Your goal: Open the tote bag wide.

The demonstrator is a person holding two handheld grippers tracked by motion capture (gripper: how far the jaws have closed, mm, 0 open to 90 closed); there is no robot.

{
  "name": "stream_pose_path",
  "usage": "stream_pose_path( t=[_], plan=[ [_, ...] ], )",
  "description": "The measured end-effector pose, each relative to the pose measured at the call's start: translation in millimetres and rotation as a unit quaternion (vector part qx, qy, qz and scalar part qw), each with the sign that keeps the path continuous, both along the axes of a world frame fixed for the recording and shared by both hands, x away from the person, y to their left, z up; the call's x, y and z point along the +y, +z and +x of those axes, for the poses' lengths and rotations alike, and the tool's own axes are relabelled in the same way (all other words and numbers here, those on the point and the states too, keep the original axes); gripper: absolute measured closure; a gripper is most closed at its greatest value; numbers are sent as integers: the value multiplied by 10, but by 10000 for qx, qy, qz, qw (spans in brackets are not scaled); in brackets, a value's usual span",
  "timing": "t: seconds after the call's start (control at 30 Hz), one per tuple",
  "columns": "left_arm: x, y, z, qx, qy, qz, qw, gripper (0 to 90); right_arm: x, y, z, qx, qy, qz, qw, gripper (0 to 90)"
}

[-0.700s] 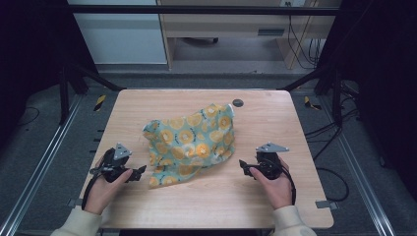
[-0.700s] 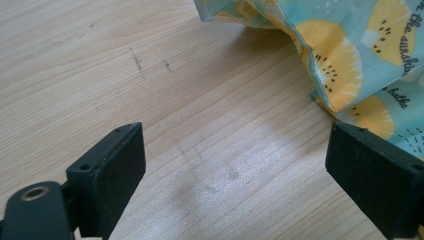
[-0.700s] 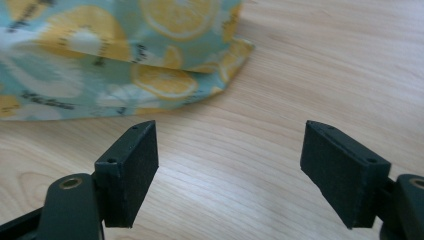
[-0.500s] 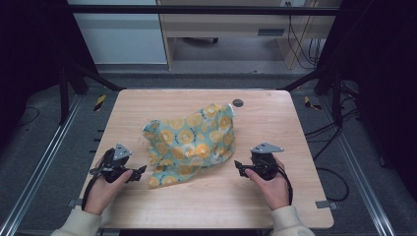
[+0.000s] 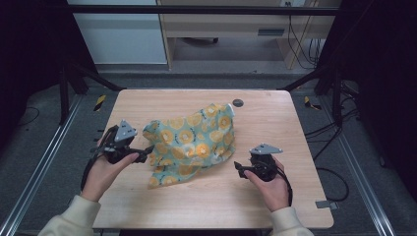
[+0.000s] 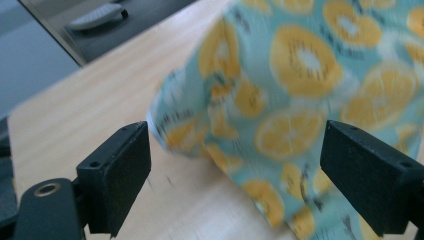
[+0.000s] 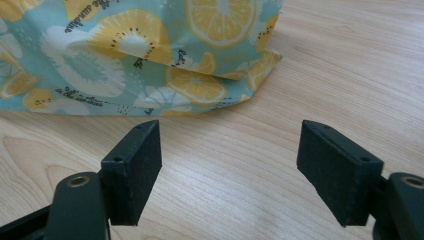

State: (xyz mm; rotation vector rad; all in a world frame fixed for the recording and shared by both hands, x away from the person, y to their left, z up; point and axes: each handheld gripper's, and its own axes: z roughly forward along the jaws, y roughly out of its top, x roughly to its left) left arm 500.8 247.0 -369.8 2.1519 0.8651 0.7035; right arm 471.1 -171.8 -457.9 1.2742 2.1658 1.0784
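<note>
A crumpled cloth point(image 5: 192, 142) heaps up in the middle of the worktop point(image 5: 275, 123) and is the one real obstacle. The left gripper point(image 5: 142, 156) sits just beside its left edge, fingers point(image 6: 117, 175) spread wide with the cloth's corner between them. The right gripper point(image 5: 238, 168) is near the cloth's right edge with bare wood between its parted fingers point(image 7: 135, 167). The near strip and right side lie open; a small dark disc point(image 5: 238, 103) sits near the far edge

Cloth point(image 6: 300, 115) blurred in left gripper view, cut off at top and right edges. Printed lettering on it illegible.
</note>
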Motion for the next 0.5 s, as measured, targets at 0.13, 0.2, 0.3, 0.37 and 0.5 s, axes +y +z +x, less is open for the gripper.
stream_pose_path(
  t=[0.13, 0.2, 0.3, 0.37, 0.5],
  plan=[
    [-98, 131, 237, 277, -173, 143, 9994, 123, -30, -16, 11, 36, -30, -6, 10000, 258],
    [-144, 181, 330, 295, -191, 219, 9991, 123, -42, -14, 11, 17, -17, -4, 10000, 258],
    [-202, 210, 437, 424, -259, 183, 9986, 123, -51, -13, 11, 16, -33, -1, 10000, 258],
    [-295, 215, 557, 663, -467, 246, 9964, 122, -57, -19, 15, 30, -25, 3, 10000, 256],
    [-383, 211, 652, 710, -454, 194, 9962, 134, -58, -25, 20, 37, -17, -14, 10000, 256]
  ],
)
